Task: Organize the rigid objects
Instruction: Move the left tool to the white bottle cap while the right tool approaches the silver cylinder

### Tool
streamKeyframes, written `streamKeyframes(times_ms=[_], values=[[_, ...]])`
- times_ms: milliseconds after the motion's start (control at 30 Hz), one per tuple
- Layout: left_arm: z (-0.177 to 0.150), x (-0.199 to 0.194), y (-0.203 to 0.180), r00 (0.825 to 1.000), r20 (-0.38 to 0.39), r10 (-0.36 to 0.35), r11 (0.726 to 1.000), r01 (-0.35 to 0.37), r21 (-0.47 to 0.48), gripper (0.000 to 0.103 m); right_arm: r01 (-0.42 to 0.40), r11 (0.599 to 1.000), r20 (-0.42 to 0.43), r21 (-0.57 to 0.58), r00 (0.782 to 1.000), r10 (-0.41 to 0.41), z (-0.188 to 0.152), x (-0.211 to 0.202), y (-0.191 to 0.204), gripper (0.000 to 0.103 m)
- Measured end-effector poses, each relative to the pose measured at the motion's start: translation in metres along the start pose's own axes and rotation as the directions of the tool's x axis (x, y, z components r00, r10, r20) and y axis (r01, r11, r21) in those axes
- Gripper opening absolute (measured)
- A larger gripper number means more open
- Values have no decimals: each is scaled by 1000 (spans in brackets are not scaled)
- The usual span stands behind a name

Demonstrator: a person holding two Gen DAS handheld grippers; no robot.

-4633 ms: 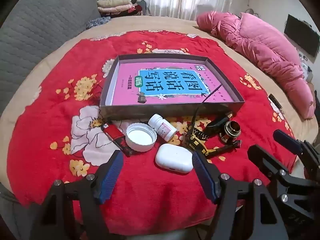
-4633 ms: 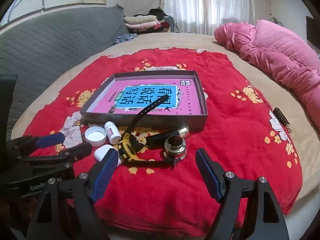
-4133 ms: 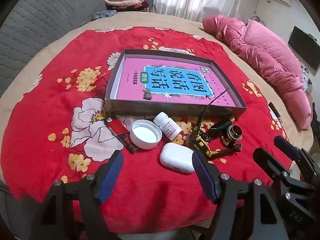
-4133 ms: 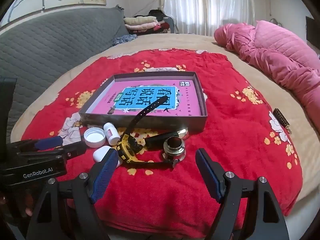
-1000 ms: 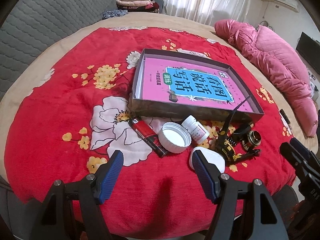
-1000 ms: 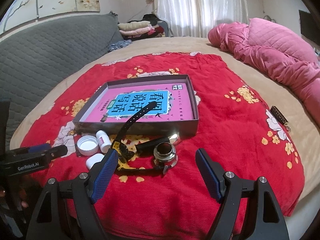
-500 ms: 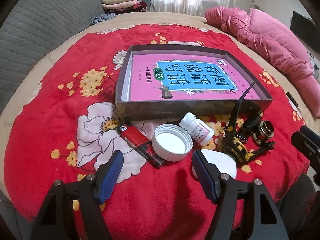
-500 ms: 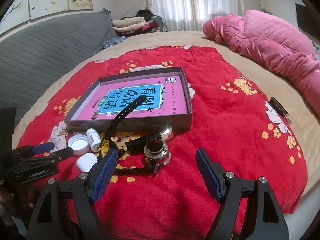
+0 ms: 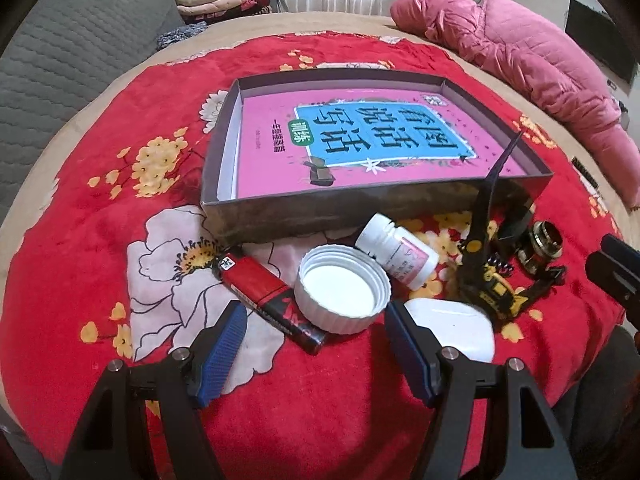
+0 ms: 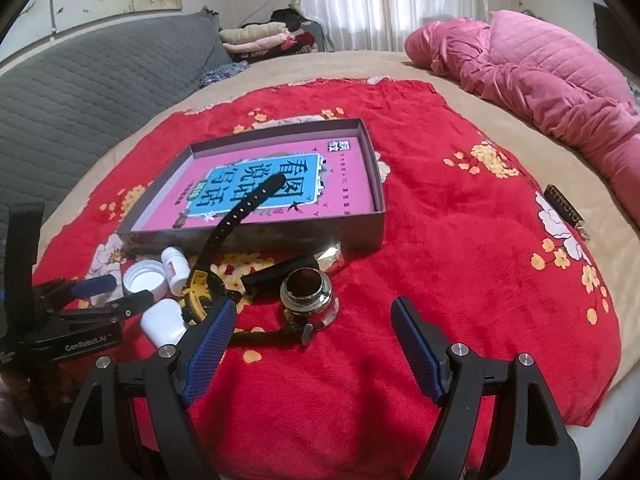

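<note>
Both grippers are spread wide and holding nothing. The left gripper (image 9: 314, 344) hangs just short of the white cap (image 9: 342, 288) and lighter (image 9: 266, 290), closer than half a second ago. Its right finger (image 9: 412, 354) covers part of the white case (image 9: 452, 330). The right gripper (image 10: 314, 344) sits near the metal ring (image 10: 306, 288) and watch (image 10: 224, 256). "GenRobot.AI" is readable on the left gripper's body. The box (image 9: 360, 216) sits behind the clutter; bottle (image 9: 396, 250) label unreadable.

"GenRobot.AI" stands on the left claw (image 10: 116, 286); the pink book (image 9: 372, 144) reads "看图说话写话".
</note>
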State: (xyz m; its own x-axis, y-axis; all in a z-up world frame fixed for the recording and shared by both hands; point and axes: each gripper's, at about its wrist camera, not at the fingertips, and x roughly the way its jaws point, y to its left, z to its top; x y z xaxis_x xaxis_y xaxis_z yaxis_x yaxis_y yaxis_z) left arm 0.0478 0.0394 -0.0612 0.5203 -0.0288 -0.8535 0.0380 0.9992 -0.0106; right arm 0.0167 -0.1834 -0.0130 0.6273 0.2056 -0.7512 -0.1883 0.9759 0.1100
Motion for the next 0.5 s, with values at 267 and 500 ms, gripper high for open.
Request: streamKeyframes(times_ms=[267, 500], values=[[3, 9, 0, 1000, 11, 16, 1000, -16, 20, 71, 35, 999, -29, -33, 999, -36, 1, 19, 1, 80], [7, 12, 0, 999, 33, 11, 999, -12, 44, 69, 63, 998, -51, -31, 997, -65, 2, 33, -6, 80]])
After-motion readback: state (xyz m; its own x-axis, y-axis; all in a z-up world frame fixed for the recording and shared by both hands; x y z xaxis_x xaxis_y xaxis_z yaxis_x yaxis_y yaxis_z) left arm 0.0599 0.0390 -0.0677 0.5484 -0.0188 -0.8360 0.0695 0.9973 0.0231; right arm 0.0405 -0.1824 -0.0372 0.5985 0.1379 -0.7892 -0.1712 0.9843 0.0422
